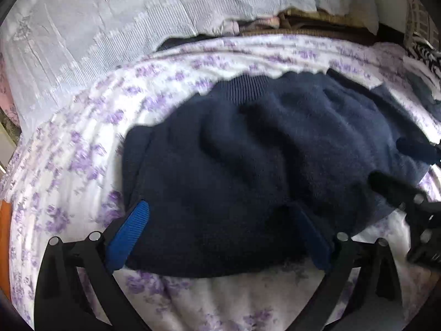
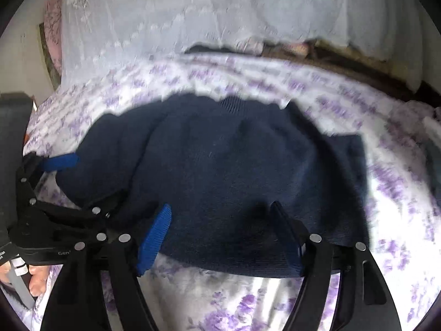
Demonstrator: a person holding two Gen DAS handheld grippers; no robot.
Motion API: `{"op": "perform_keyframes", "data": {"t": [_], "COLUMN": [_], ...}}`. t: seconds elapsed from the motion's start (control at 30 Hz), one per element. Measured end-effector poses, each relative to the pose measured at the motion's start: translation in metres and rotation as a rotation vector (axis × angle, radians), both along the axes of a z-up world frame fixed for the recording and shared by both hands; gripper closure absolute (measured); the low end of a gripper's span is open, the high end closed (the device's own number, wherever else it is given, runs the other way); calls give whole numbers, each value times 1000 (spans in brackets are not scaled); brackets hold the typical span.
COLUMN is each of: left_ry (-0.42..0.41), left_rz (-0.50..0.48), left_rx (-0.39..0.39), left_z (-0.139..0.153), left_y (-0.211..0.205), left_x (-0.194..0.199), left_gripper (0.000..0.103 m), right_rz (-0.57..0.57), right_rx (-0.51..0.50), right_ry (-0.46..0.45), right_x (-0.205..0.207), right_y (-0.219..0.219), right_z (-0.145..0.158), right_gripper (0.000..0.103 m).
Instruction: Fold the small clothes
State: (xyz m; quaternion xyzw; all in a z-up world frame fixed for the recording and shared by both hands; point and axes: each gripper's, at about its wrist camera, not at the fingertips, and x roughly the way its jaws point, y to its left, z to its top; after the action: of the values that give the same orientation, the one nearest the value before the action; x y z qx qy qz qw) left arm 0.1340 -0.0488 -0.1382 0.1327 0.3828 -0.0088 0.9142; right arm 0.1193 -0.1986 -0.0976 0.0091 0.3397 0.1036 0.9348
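The navy garment [image 1: 248,149] lies bunched on the floral bed sheet [image 1: 82,143], and both tools, left [image 1: 223,234] and right [image 2: 223,234], stand with jaws apart over its near hem, apparently placed to grip and lift it for folding.
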Motion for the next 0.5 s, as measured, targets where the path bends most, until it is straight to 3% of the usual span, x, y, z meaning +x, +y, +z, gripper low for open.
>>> {"op": "perform_keyframes", "data": {"t": [0.1, 0.23, 0.33, 0.37, 0.5], "left_ry": [-74, -76, -25, -11, -17], "left_rz": [14, 62, 75, 71, 70], "left_rx": [8, 14, 13, 9, -13], "left_z": [17, 22, 6, -1, -2], "left_y": [3, 8, 9, 9, 13], "left_x": [4, 32, 54, 60, 58], "left_gripper": [4, 4, 4, 4, 4], "right_rz": [-60, -120, -144, -131, -126], "right_rx": [62, 140, 133, 129, 104], "right_ry": [-48, 39, 123, 111, 86], "right_x": [9, 51, 77, 76, 72], "right_y": [-18, -42, -47, -46, -42], "right_z": [17, 13, -19, -29, -22], "right_gripper": [29, 29, 28, 27, 26]}}
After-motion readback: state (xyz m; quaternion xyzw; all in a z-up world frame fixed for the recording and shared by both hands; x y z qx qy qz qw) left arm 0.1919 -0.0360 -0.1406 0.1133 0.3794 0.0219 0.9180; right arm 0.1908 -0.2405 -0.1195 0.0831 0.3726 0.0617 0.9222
